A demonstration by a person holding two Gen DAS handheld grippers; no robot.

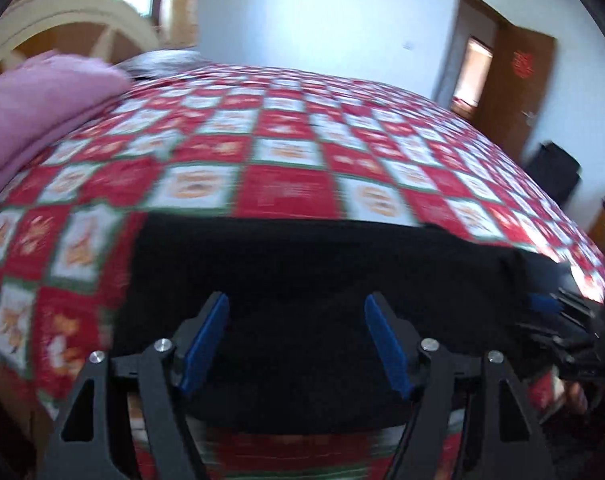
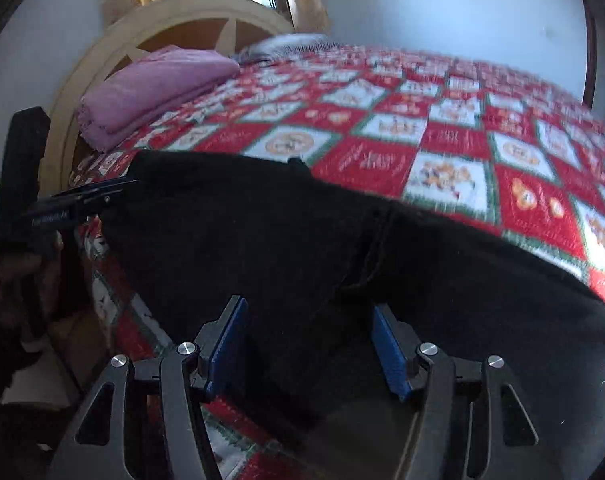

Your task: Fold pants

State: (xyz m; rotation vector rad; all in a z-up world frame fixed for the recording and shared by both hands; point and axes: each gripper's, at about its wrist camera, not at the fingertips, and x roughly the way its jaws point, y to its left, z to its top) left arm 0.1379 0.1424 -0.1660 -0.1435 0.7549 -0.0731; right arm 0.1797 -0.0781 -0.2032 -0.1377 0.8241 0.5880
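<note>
Black pants (image 1: 302, 264) lie flat along the near edge of a bed, folded into a broad dark band. My left gripper (image 1: 296, 304) hovers over their near part, open, its blue pads (image 1: 206, 344) wide apart with nothing pinched. The right gripper (image 1: 542, 304) shows blurred at the pants' right end. In the right wrist view the pants (image 2: 262, 232) stretch from left to far right, and my right gripper (image 2: 309, 308) stands open above them, pads (image 2: 386, 352) clear of the cloth. The left gripper (image 2: 118, 190) sits at the pants' left end with a hand behind it.
A red and white checked quilt (image 1: 286, 188) (image 2: 442, 148) covers the bed. A folded pink blanket (image 1: 42, 104) (image 2: 154, 80) lies by the cream headboard (image 1: 82, 12) (image 2: 174, 20). A brown door (image 1: 518, 80) and a dark box (image 1: 554, 172) stand beyond the bed's far right.
</note>
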